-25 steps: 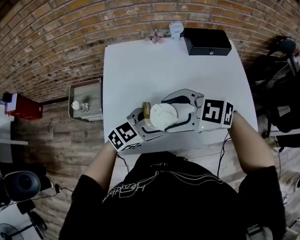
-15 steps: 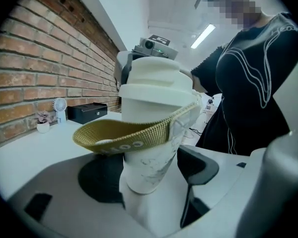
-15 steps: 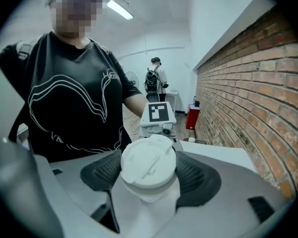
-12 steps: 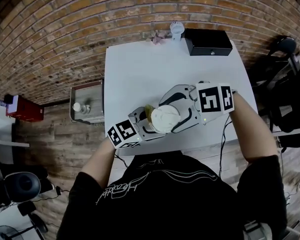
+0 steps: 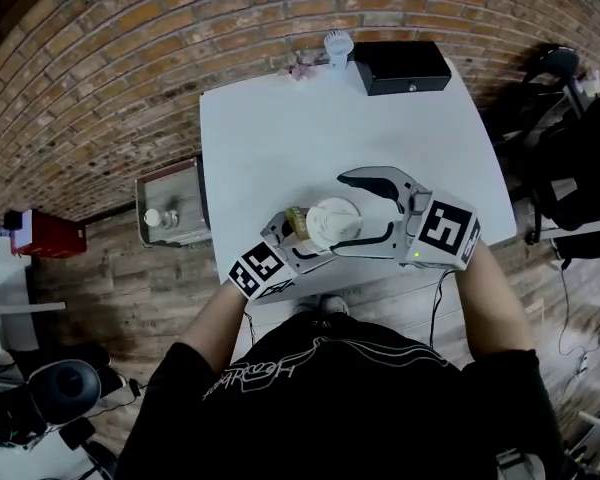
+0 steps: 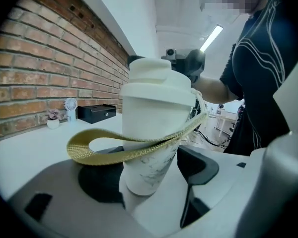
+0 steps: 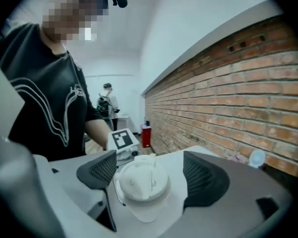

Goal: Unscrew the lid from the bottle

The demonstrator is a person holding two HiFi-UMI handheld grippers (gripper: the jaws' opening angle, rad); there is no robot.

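Bracing white bottle (image 6: 150, 133) near the table (image 5: 280, 128) front edge: left gripper (image 6: 151, 175) clamped on its lower body. Right gripper (image 7: 149, 175) jaws just been opening, wide around lid (image 7: 141, 181), pads clear. Risk: off-centre re-grip snags gold strap (image 6: 114, 151) and tilts bottle.

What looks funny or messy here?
Nothing is spilled or broken. The only untidy bit is the gold strap on the white bottle: it loops out sideways instead of hanging flat. The lid is still on.

White table (image 5: 280, 138) against a brick wall (image 5: 130, 48) (wood-plank floor (image 5: 110, 288)).
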